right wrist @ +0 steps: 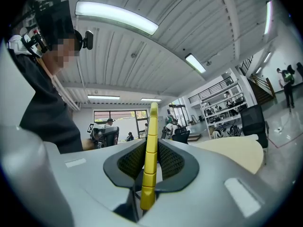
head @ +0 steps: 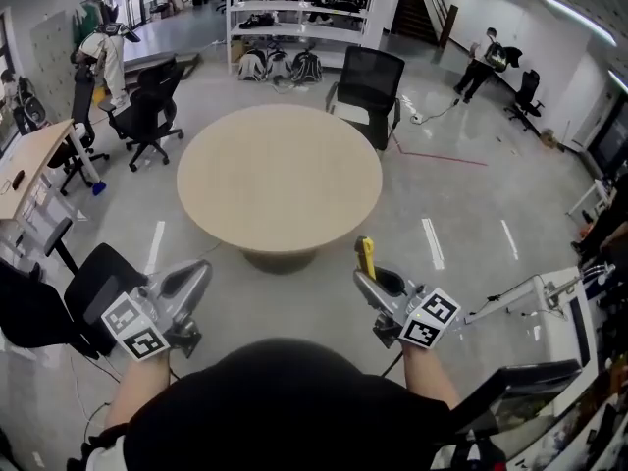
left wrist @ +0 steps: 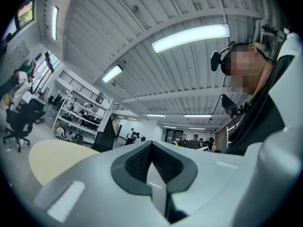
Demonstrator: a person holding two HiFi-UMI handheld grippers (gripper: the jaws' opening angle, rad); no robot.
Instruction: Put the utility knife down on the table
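Note:
The yellow utility knife [head: 365, 256] stands upright between the jaws of my right gripper [head: 371, 275], just short of the near edge of the round beige table [head: 280, 175]. In the right gripper view the knife [right wrist: 150, 160] runs up between the dark pads, with the right gripper [right wrist: 150, 148] shut on it and the table [right wrist: 236, 151] off to the right. My left gripper [head: 199, 273] hovers over the floor before the table's near left edge. In the left gripper view the left gripper [left wrist: 151, 149] has its jaws together with nothing between them, and the table [left wrist: 52, 157] lies at the left.
A black office chair [head: 368, 86] stands behind the table and more chairs [head: 147, 116] at the left beside a wooden desk [head: 29, 165]. Shelving [head: 294, 18] lines the back. A person [head: 481, 62] stands far right. A white stand [head: 530, 292] is near my right arm.

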